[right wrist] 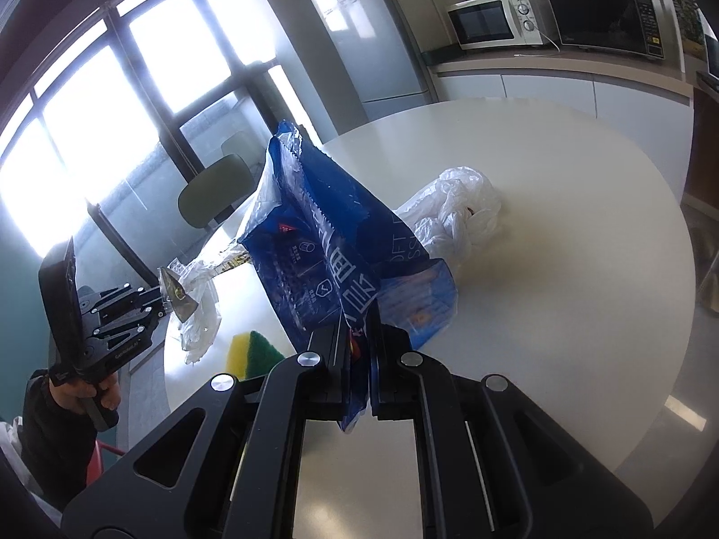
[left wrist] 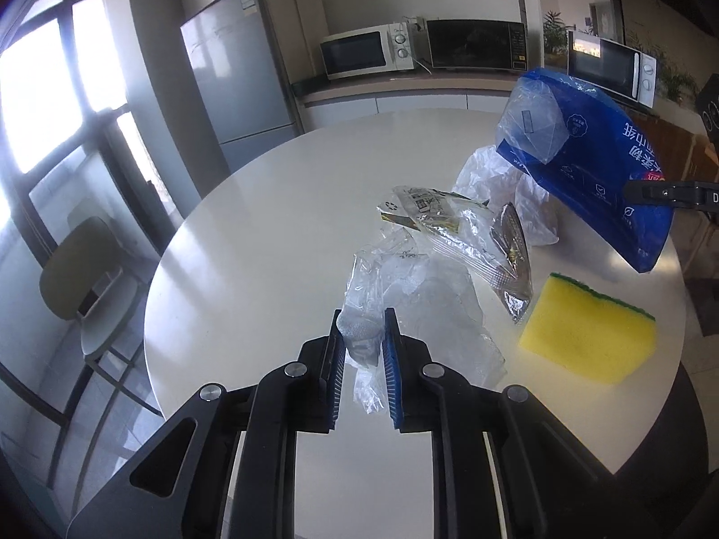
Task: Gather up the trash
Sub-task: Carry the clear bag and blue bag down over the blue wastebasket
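Crumpled clear wrappers [left wrist: 400,278], light, limp and slippery, are pinched at a bunched fold by the left gripper [left wrist: 364,337] above the table [left wrist: 269,224], while the blue bag [right wrist: 314,242] is clamped by the right gripper [right wrist: 359,350].

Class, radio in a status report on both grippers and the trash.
Left gripper shut on clear plastic wrappers, lifted. Right gripper shut on blue bag, held up. White plastic bag left on table. Sponge near wrappers.
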A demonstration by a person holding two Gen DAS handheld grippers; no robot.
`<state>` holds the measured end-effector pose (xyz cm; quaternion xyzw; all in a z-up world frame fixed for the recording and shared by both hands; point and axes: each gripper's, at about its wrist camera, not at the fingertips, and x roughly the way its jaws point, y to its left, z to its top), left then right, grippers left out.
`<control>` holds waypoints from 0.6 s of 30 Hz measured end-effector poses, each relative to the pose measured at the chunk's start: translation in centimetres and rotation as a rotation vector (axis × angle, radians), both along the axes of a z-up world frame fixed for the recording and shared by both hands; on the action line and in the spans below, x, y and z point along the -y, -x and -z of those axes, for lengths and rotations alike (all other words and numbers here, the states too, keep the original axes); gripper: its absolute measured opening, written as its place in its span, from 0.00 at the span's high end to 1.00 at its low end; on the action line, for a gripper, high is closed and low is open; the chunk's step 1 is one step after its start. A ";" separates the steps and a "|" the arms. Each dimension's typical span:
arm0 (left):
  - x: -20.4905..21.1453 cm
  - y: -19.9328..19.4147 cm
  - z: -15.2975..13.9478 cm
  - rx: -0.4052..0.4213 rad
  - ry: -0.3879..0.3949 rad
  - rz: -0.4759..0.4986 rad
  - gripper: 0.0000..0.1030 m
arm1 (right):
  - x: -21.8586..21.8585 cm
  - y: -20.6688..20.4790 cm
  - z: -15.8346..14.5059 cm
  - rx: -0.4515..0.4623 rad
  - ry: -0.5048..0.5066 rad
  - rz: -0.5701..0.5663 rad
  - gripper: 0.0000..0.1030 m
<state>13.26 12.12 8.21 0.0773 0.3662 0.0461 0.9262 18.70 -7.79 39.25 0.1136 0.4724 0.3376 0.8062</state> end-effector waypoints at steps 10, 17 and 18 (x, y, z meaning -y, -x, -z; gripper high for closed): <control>-0.3 0.9 1.0 -0.049 0.082 -0.074 0.85 | 0.7 0.3 0.0 -0.022 0.006 -0.010 0.95; -1.5 0.6 1.3 -0.049 0.064 -0.175 0.85 | 0.2 2.0 -1.1 -0.018 -0.008 -0.051 0.95; -1.3 0.9 1.3 -0.043 0.073 -0.157 0.85 | -0.5 2.2 -1.6 -0.002 -0.005 -0.074 0.95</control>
